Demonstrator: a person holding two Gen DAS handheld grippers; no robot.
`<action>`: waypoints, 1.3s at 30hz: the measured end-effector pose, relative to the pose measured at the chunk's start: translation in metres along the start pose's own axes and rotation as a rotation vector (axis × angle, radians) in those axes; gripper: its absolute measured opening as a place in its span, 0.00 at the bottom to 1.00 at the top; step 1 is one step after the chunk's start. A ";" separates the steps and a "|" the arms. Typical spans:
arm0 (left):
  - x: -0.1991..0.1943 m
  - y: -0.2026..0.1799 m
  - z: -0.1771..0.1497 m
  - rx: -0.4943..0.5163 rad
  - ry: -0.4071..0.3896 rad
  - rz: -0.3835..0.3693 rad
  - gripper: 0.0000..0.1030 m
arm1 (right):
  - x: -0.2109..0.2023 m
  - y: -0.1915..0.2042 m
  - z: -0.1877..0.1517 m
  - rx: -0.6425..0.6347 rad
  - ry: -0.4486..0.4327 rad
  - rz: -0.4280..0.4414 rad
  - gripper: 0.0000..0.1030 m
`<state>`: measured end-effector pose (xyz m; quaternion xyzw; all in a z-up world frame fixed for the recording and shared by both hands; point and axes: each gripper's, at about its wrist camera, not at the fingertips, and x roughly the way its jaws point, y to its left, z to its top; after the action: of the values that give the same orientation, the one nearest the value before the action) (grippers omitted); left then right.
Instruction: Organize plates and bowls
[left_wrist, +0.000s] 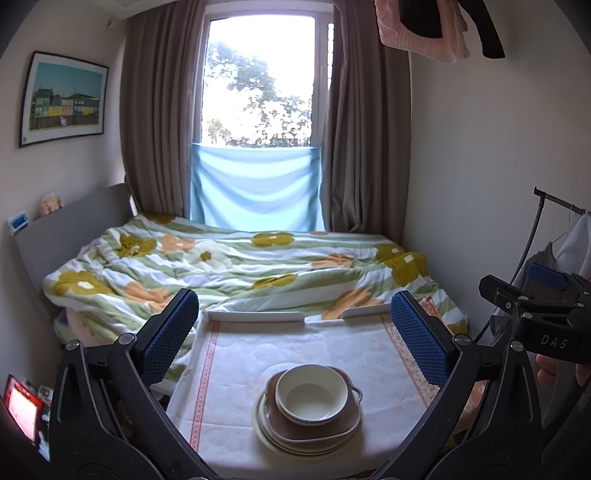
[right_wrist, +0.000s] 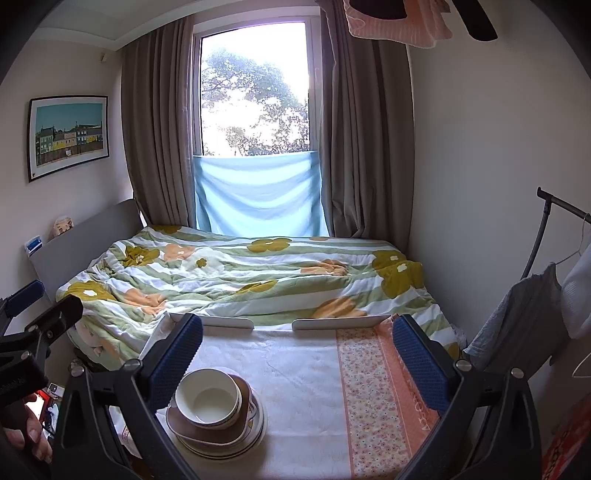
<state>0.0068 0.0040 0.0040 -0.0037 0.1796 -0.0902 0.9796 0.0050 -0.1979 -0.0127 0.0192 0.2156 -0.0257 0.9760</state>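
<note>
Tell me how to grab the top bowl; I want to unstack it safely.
Pinch the bowl by its rim, one finger inside, one outside, coming from above. It sits upright and open on the plates, with the rim fully exposed.

A bed with a flowered quilt (left_wrist: 236, 266) lies under the window (left_wrist: 258, 88). Brown curtains (left_wrist: 159, 122) flank that window; a pale blue cloth (left_wrist: 255, 188) hangs across its lower part. Left of the window hangs a framed picture (left_wrist: 64, 98); right of it stands a clothes rack (right_wrist: 554, 236).
</note>
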 end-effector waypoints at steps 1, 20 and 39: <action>-0.001 0.000 0.000 0.001 -0.001 0.001 1.00 | 0.000 0.000 0.001 -0.001 -0.001 -0.002 0.99; -0.004 -0.004 0.002 0.011 -0.001 0.004 1.00 | -0.003 0.000 0.006 0.004 -0.019 -0.023 0.99; -0.007 -0.003 0.002 0.012 -0.008 0.013 1.00 | -0.004 0.002 0.005 0.006 -0.020 -0.023 0.99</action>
<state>0.0008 0.0027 0.0084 0.0030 0.1749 -0.0849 0.9809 0.0035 -0.1964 -0.0062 0.0195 0.2061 -0.0380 0.9776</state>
